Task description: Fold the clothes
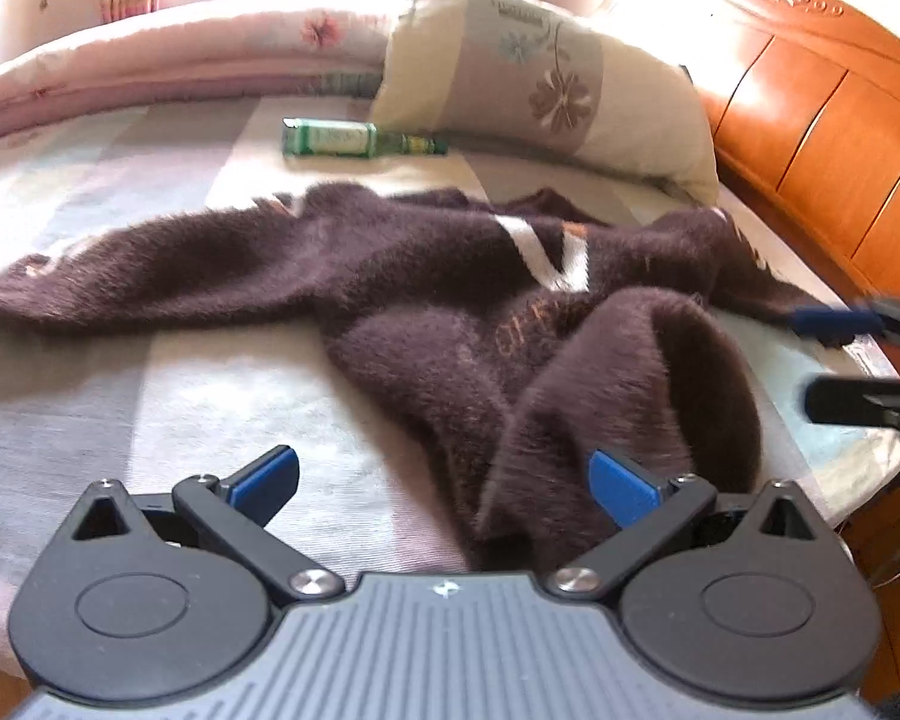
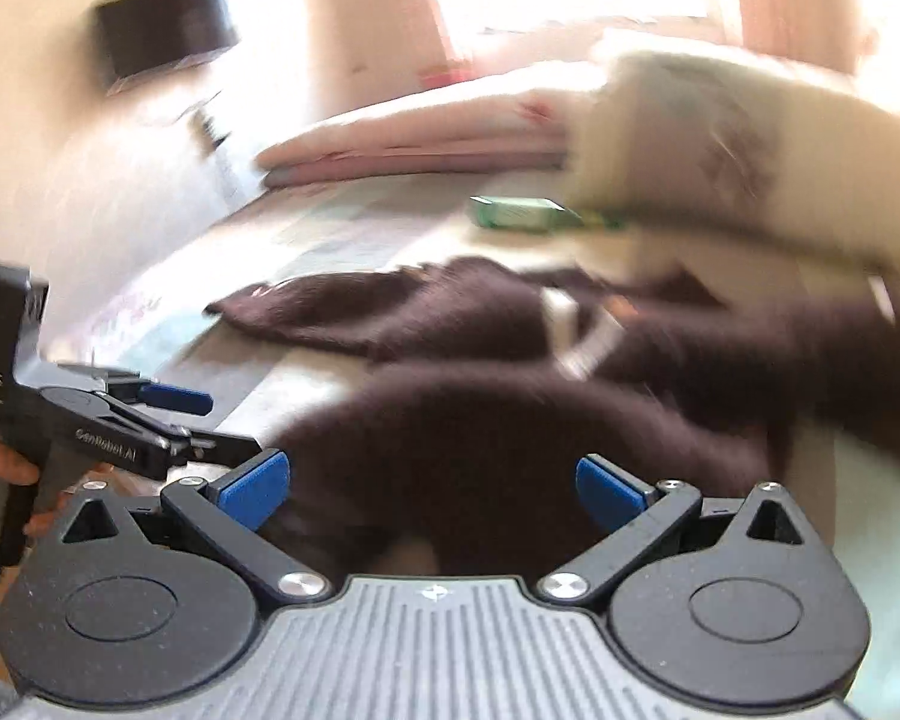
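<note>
my left gripper [image 1: 444, 489] hangs with jaws spread wide, holding nothing; the rumpled dark sweater [image 1: 426, 276] lies on the bed sheet [image 1: 210, 408], its near fold at one o'clock. my right gripper [image 2: 432, 489] is spread wide too, empty, over the sweater's blurred near edge.

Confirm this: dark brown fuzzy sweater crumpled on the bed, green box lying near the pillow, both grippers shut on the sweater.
Not quite. Both grippers are open, gripping nothing: the left gripper and right gripper each show blue pads spread wide in their own wrist views. The rest stands: the sweater lies crumpled on the bed, the green box near the pillow.
</note>
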